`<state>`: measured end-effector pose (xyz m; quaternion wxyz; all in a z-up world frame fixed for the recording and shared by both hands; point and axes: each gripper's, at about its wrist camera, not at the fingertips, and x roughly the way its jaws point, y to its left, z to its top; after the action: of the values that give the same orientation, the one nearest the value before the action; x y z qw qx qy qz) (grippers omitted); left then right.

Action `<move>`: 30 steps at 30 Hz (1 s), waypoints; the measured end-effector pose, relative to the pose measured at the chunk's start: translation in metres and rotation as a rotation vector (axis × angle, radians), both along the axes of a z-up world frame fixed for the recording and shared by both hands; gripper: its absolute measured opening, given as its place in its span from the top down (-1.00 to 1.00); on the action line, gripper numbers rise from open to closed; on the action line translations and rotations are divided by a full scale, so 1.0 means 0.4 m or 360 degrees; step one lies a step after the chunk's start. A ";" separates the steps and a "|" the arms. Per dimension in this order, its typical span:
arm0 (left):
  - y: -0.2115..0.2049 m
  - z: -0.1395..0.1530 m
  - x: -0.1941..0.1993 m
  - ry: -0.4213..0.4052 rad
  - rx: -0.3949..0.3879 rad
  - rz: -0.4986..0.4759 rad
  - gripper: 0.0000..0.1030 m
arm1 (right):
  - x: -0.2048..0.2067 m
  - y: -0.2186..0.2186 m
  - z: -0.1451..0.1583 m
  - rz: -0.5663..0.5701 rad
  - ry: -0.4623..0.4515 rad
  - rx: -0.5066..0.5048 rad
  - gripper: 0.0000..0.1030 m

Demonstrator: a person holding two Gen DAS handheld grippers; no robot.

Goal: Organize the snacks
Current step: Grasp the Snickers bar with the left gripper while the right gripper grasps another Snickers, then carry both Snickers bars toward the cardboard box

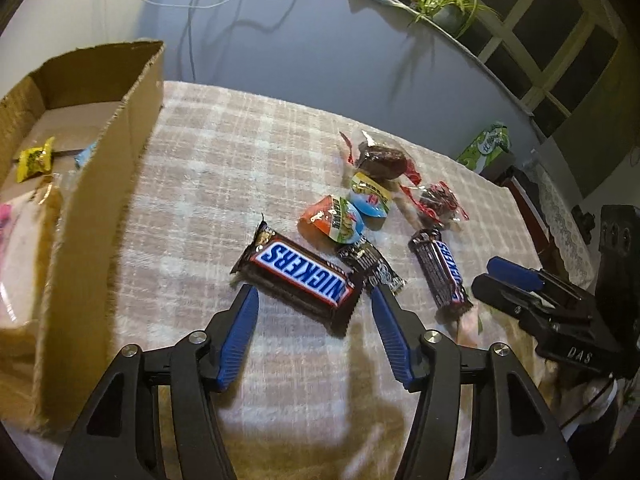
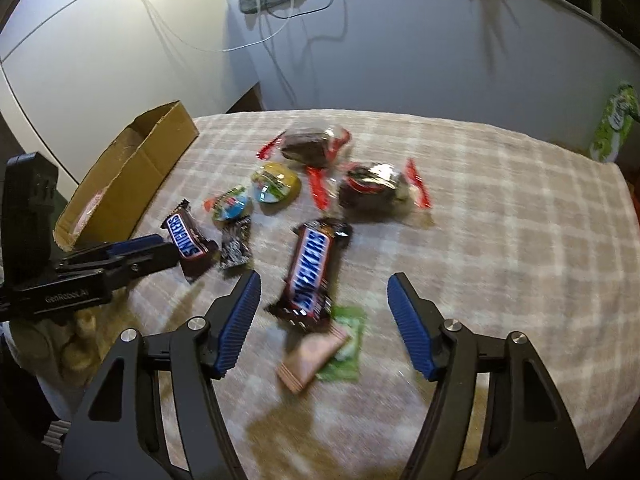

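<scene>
- Left gripper (image 1: 314,294), lower centre of the left wrist view: jaws spread wide, holding nothing; its blue-padded fingertips (image 1: 245,312) flank the near end of a Snickers bar (image 1: 298,276) without touching it.
- That bar, centre of the frame, lies flat on the checked cloth (image 1: 208,184). White "SNICKERS" lettering on a blue band reads upside down; the long axis runs from upper left to lower right.
- A second Snickers bar (image 1: 440,270), right of centre, lies with its long axis close to vertical in the frame, tilted toward the lower right; only "ICKERS" is legible.
- Between the two bars lies a small dark wrapper (image 1: 370,266); its print is too small to read.
- Above them: two round foil-lidded cups (image 1: 352,212) and two clear packs with red ends (image 1: 404,172), holding dark pieces.
- Cardboard box (image 1: 100,184), left edge of the frame, open-topped, holding a yellow sweet (image 1: 35,160).
- Right gripper (image 2: 324,294), lower centre of the right wrist view: jaws spread, holding nothing, with the second bar between the tips. Its body, at the right edge of the left wrist view, reads "DAS".
- Below that bar lie a pink packet (image 2: 314,356) and a green packet (image 2: 346,344), both blurred.
- The left gripper's body, at the left edge of the right wrist view, reads "genRobot.AI".
</scene>
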<state>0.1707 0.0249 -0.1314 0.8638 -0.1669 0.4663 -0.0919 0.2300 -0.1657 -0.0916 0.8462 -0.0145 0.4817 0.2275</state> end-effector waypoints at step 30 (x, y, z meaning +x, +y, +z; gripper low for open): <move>-0.035 -0.013 0.037 -0.0095 0.0337 0.0043 0.47 | 0.068 0.081 -0.068 0.0014 0.0029 -0.0156 0.41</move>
<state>0.1857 0.0109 -0.1366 0.8913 -0.0782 0.4453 -0.0353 0.2572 -0.1333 -0.1187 0.8391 -0.0560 0.4998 0.2073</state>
